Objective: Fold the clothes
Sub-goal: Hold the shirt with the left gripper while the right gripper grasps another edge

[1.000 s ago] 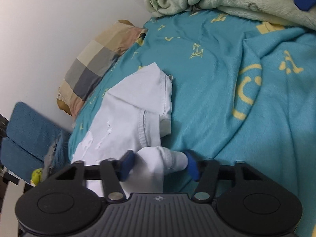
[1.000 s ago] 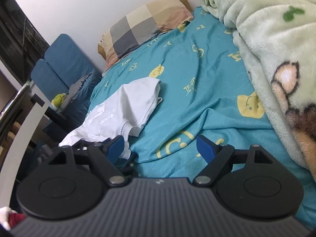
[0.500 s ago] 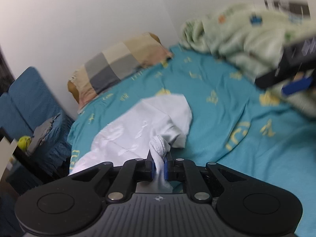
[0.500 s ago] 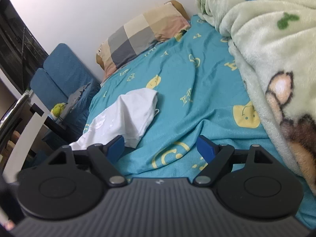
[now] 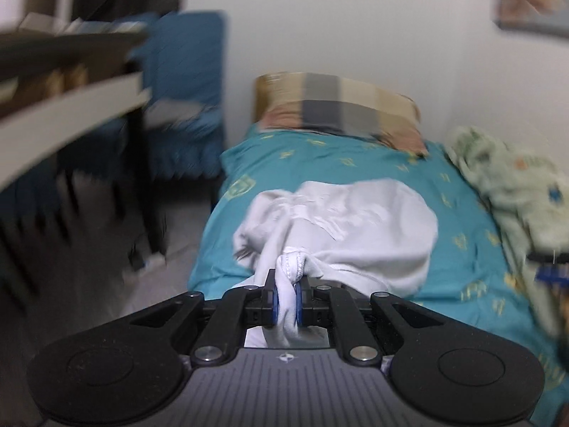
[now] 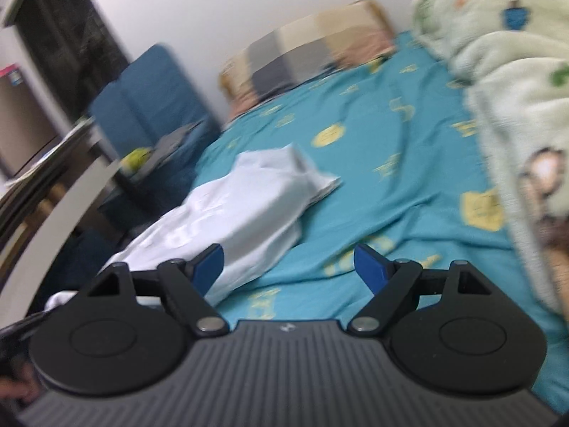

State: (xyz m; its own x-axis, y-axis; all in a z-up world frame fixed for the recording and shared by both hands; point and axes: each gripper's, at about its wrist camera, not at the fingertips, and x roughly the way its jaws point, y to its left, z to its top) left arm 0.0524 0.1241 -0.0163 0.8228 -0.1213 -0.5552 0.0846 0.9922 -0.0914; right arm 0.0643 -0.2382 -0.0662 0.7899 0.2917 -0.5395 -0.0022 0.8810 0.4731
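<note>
White garment (image 5: 355, 227): in the left wrist view we see the left gripper (image 5: 285, 299) clenched on a bunched hem, the rest trailing ahead of it across the teal bedsheet (image 5: 462, 270). A second ago these fingers stood apart around the cloth; they have since closed and swung toward the pillow (image 5: 338, 106). We judge the grasp secured, lifting begun.

Right wrist view: right gripper (image 6: 286, 265) released, holding nothing; garment (image 6: 242, 213) lies ahead and left of it. Still spread as before. Next it needs a second corner.
</note>
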